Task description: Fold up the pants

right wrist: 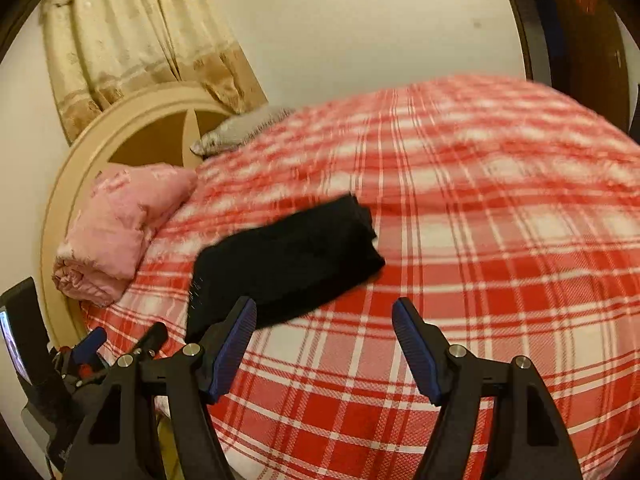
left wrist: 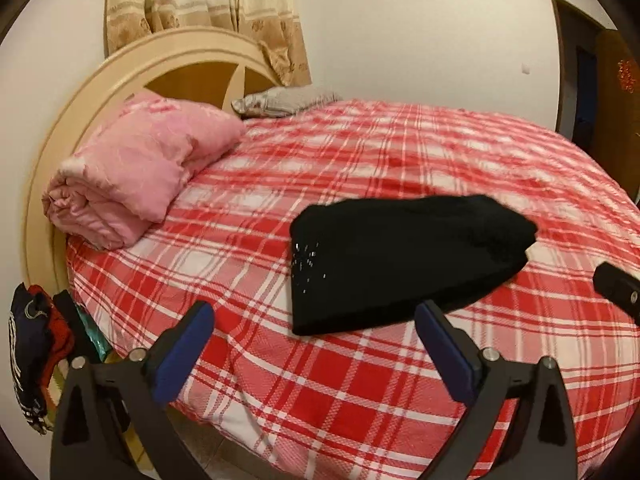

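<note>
Black pants (left wrist: pixel 400 256) lie folded into a compact bundle on the red-and-white plaid bed (left wrist: pixel 360 380), with small shiny studs near their left edge. My left gripper (left wrist: pixel 316 316) hovers open just in front of the bundle, nothing between its blue-padded fingers (left wrist: pixel 182 356). In the right wrist view the same pants (right wrist: pixel 288 260) sit ahead and to the left on the bed (right wrist: pixel 480 280). My right gripper (right wrist: pixel 324 312) is open and empty, its left fingertip overlapping the bundle's near edge. The other gripper's tip (left wrist: pixel 618 288) shows at the right edge of the left wrist view.
A rolled pink quilt (left wrist: pixel 136 168) and a grey pillow (left wrist: pixel 280 102) lie by the cream headboard (left wrist: pixel 80 100). Curtains (left wrist: pixel 208 4) hang behind. Clothes (left wrist: pixel 36 352) hang off the bed's left side. A dark door (left wrist: pixel 580 72) stands at the far right.
</note>
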`<move>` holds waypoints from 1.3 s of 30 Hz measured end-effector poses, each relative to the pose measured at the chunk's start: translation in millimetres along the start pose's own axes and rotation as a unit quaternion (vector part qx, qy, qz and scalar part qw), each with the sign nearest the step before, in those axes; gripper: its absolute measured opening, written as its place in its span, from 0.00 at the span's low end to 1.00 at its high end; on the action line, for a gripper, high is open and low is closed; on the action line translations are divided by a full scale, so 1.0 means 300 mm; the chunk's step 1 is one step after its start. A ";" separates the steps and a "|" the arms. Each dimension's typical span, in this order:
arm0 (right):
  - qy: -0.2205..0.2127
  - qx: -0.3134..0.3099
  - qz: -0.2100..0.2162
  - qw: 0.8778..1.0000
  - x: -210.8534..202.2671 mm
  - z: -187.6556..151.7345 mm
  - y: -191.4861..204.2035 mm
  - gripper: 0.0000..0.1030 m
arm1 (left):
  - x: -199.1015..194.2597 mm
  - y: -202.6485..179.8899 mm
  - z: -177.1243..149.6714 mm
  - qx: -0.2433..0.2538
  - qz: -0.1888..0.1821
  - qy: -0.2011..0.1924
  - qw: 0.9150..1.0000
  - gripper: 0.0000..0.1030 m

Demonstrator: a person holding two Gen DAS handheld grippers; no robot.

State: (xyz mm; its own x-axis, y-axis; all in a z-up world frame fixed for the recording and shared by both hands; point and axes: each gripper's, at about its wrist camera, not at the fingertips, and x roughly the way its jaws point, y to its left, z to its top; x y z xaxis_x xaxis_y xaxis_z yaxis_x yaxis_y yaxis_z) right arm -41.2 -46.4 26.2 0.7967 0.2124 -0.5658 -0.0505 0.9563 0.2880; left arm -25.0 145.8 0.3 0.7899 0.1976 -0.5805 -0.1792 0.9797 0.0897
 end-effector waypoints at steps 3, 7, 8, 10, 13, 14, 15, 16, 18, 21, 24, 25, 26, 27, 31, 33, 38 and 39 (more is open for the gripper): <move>-0.024 -0.003 -0.002 1.000 -0.049 0.005 0.011 0.70 | -0.050 -0.020 0.009 0.013 0.009 -0.020 1.000 1.00; -0.044 0.001 -0.004 0.999 -0.100 0.006 0.012 0.70 | -0.095 -0.033 0.009 0.014 -0.002 -0.035 0.999 1.00; -0.049 0.004 -0.006 0.999 -0.111 0.005 0.010 0.70 | -0.102 -0.033 0.008 0.011 -0.008 -0.035 0.999 1.00; -0.052 0.006 -0.008 0.999 -0.123 0.001 0.010 0.70 | -0.114 -0.037 0.003 0.008 -0.011 -0.037 0.999 1.00; -0.049 0.004 -0.009 0.999 -0.131 -0.006 0.013 0.71 | -0.133 -0.046 -0.007 0.013 -0.012 -0.043 0.999 1.00; -0.047 0.004 -0.009 0.999 -0.133 -0.009 0.013 0.71 | -0.140 -0.051 -0.010 0.015 -0.012 -0.045 0.999 1.00; -0.046 0.003 -0.009 0.999 -0.134 -0.012 0.012 0.71 | -0.145 -0.054 -0.013 0.015 -0.012 -0.046 0.999 1.00; -0.045 0.003 -0.010 0.999 -0.137 -0.017 0.012 0.71 | -0.150 -0.055 -0.017 0.014 -0.014 -0.047 0.999 1.00; -0.045 0.000 -0.014 0.999 -0.147 -0.023 0.013 0.71 | -0.156 -0.061 -0.023 0.012 -0.022 -0.045 0.999 1.00; -0.054 0.000 -0.020 0.998 -0.175 -0.030 0.009 0.71 | -0.164 -0.076 -0.033 0.013 -0.037 -0.041 0.998 1.00; -0.067 0.003 -0.024 0.997 -0.210 -0.030 0.000 0.71 | -0.184 -0.091 -0.037 0.019 -0.043 -0.045 0.998 1.00; -0.072 0.004 -0.026 0.997 -0.222 -0.029 -0.001 0.71 | -0.194 -0.092 -0.035 0.020 -0.043 -0.048 0.998 1.00; -0.075 0.005 -0.026 0.997 -0.231 -0.029 -0.002 0.71 | -0.206 -0.091 -0.032 0.018 -0.041 -0.054 0.998 1.00; -0.079 0.006 -0.027 0.996 -0.240 -0.028 -0.002 0.71 | -0.217 -0.087 -0.030 0.016 -0.039 -0.061 0.997 1.00; -0.088 0.006 -0.026 0.996 -0.265 -0.027 0.008 0.71 | -0.249 -0.079 -0.022 0.017 -0.035 -0.077 0.996 1.00; -0.090 0.004 -0.022 0.996 -0.272 -0.029 0.015 0.71 | -0.252 -0.073 -0.021 0.016 -0.033 -0.078 0.996 1.00; -0.099 -0.004 -0.022 0.995 -0.290 -0.031 0.030 0.71 | -0.258 -0.067 -0.016 0.014 -0.030 -0.080 0.996 1.00; -0.100 -0.003 -0.022 0.995 -0.291 -0.031 0.029 0.71 | -0.259 -0.068 -0.017 0.014 -0.028 -0.081 0.996 1.00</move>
State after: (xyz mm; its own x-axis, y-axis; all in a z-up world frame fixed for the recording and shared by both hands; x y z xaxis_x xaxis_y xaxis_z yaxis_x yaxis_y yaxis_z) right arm -116.7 -54.7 71.0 0.9019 0.1278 -0.4126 -0.0173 0.9651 0.2612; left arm -85.8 110.2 39.5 0.8831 0.1433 -0.4468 -0.1178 0.9894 0.0844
